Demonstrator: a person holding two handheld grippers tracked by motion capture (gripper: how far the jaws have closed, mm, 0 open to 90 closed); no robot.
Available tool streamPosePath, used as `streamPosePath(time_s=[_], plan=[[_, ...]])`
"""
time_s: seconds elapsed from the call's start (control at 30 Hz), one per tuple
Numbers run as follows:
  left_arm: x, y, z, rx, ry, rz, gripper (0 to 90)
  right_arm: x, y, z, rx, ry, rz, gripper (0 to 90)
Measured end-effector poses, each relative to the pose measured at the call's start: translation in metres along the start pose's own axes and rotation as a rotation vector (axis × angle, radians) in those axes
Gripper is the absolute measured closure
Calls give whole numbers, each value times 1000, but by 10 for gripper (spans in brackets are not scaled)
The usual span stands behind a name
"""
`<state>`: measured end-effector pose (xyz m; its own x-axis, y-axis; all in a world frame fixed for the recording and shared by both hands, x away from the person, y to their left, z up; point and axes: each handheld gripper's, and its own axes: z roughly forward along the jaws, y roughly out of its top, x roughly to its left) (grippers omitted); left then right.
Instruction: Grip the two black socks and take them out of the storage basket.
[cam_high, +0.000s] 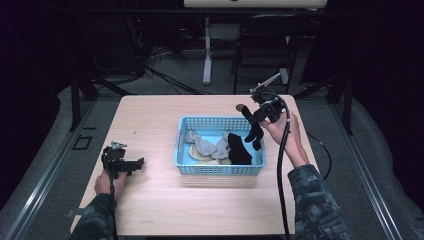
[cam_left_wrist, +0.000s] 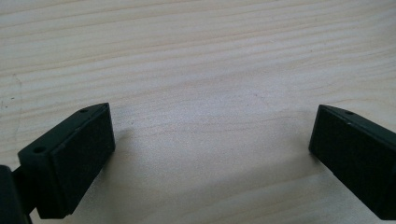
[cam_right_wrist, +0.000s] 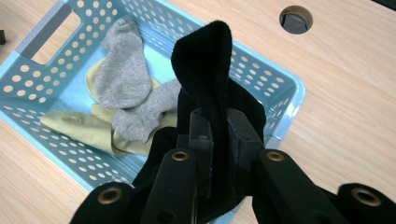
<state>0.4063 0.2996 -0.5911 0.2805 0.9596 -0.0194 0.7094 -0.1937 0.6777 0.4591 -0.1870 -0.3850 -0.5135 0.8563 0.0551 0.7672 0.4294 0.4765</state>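
— What is your right hand-held gripper (cam_right_wrist: 219, 140) doing?

— Its jaws are pressed onto a black sock (cam_right_wrist: 205, 70), pinching a fold of it. The cuff end stands up past the jaw tips, and the rest hangs below into the basket (cam_right_wrist: 289, 93). I hold it raised over the basket's near corner, I think so the sock comes free of the pile without dragging the others along.

— What lies beyond it?

— Just past the jaws, down in the blue basket, a grey sock (cam_right_wrist: 123, 74) lies on top of a pale yellow one (cam_right_wrist: 84, 126). Further out, beyond the basket's rim, there is a round hole (cam_right_wrist: 295, 18) in the counter (cam_right_wrist: 355, 93).

— And your left hand-held gripper (cam_left_wrist: 210, 140)?

— Its jaws are spread wide with nothing between them, held low over bare counter. In the high view it sits well apart from the basket, on the side opposite my right hand (cam_high: 287, 132). My guess is that I am parking it there, open, ready to receive or help with the sock.

— So where is the sock now?

— Clamped in the right hand-held gripper, partly lifted, with its lower end inside the basket, though I cannot tell whether it touches the other socks.
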Motion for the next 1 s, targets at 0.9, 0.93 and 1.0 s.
streamPosePath(time_s=[0.9,0.93,1.0], plan=[[0,0,0,0,0,0,3,-27,-18,-27,-33,-33,57,818],[0,0,0,0,0,0,3,-29,-20,-29,-33,-36,60,819],[0,0,0,0,0,0,3,-35,-24,-32,-32,-46,68,819]])
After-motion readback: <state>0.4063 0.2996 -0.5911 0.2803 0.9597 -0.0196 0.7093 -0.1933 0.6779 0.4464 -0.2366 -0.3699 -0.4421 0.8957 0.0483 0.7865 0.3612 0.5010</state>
